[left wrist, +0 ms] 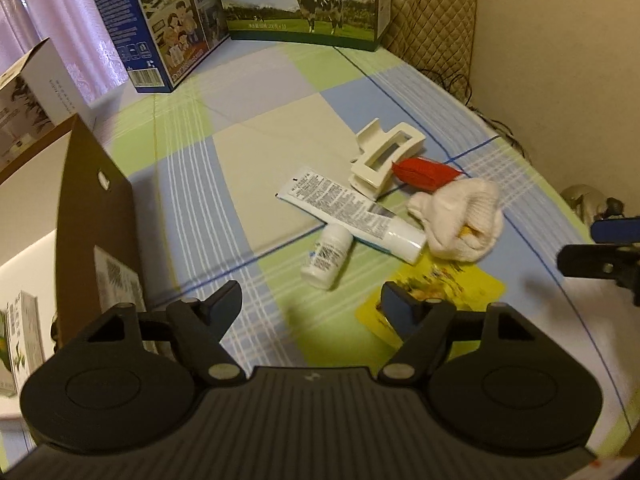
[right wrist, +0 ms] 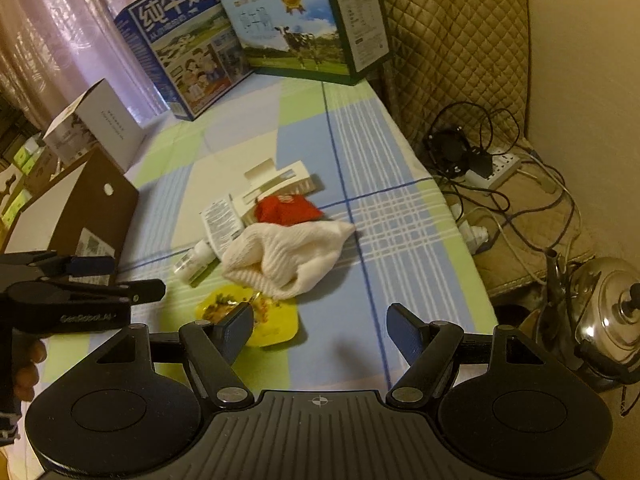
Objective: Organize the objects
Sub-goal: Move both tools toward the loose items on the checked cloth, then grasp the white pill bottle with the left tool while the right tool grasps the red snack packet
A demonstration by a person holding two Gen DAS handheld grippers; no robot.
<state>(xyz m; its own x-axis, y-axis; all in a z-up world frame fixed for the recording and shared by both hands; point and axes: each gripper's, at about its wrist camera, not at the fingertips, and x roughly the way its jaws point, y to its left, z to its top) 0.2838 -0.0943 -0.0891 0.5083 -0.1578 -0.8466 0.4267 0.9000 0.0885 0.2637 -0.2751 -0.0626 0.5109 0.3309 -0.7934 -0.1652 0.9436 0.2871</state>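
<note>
A small pile lies on the checked tablecloth (left wrist: 272, 152): a white hair claw clip (left wrist: 386, 156), a red pouch (left wrist: 426, 172), a printed white tube (left wrist: 352, 212), a small white bottle (left wrist: 328, 256), a cream knitted cloth (left wrist: 460, 220) and a yellow packet (left wrist: 440, 292). My left gripper (left wrist: 311, 304) hovers open just short of the bottle, its right finger over the packet. My right gripper (right wrist: 322, 326) is open too, near the cloth (right wrist: 288, 256) and the packet (right wrist: 256, 316). Nothing is held between either pair of fingers. The right gripper's tips (left wrist: 592, 246) show at the left wrist view's right edge.
An open brown box (left wrist: 92, 208) stands to the left. Two milk cartons (right wrist: 188, 40) (right wrist: 304, 24) and a white box (right wrist: 96, 128) line the back. Past the table's right edge are a power strip with cables (right wrist: 492, 168) and a steel kettle (right wrist: 608, 312).
</note>
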